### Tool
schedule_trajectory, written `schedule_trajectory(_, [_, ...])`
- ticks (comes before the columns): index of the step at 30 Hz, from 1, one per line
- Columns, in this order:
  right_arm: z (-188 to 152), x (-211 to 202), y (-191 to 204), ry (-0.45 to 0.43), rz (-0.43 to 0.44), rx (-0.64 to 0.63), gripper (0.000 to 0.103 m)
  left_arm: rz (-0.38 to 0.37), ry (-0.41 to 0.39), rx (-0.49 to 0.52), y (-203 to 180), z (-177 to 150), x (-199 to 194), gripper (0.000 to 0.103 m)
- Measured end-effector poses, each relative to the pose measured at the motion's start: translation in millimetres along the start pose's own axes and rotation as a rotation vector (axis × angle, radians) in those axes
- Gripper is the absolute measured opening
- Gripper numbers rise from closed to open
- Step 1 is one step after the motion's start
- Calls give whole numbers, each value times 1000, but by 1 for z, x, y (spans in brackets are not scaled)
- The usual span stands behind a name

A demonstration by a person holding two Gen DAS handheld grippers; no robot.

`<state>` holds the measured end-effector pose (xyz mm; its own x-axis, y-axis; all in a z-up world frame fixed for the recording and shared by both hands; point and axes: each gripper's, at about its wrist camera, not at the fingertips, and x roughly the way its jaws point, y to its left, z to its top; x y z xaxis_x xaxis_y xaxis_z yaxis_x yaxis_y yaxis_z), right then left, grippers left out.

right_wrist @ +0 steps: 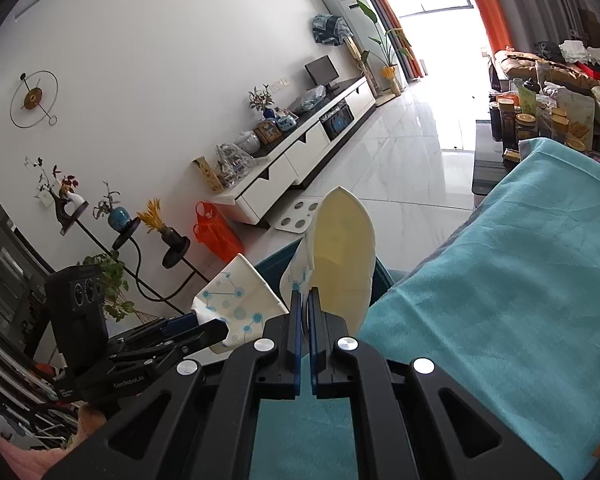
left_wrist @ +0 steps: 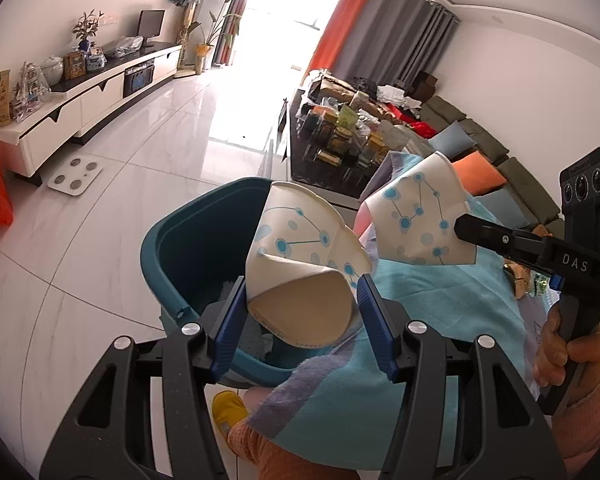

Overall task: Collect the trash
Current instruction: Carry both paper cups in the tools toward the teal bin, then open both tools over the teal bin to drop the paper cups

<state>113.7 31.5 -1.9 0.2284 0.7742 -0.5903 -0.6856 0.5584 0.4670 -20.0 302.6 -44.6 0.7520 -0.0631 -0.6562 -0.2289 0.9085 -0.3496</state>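
Contents of the teal bin (left_wrist: 172, 248) are hard to make out in shadow behind your left gripper (left_wrist: 302, 300), and the blue towel (right_wrist: 520, 264) covers the surface beneath. Your left gripper clamps one crushed paper cup (left_wrist: 300, 256) between its blue pads, above the bin's near rim. Your right gripper (right_wrist: 305, 300), jaws pinched together, grips a second flattened cup (right_wrist: 344, 248) by its edge, over the towel's edge beside the bin.

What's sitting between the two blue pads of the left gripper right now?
A crushed paper cup, pinched between the left gripper pads above the teal bin; the left wrist view shows it.
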Motion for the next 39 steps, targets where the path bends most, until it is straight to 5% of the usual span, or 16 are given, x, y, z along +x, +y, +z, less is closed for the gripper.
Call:
schedule_trajectory(25, [8, 70, 15, 130, -49, -27, 5, 68, 59, -31, 7, -1, 51, 55])
schedule_trajectory(39, [3, 67, 8, 133, -47, 0, 8, 73, 43, -44, 6, -2, 68, 56])
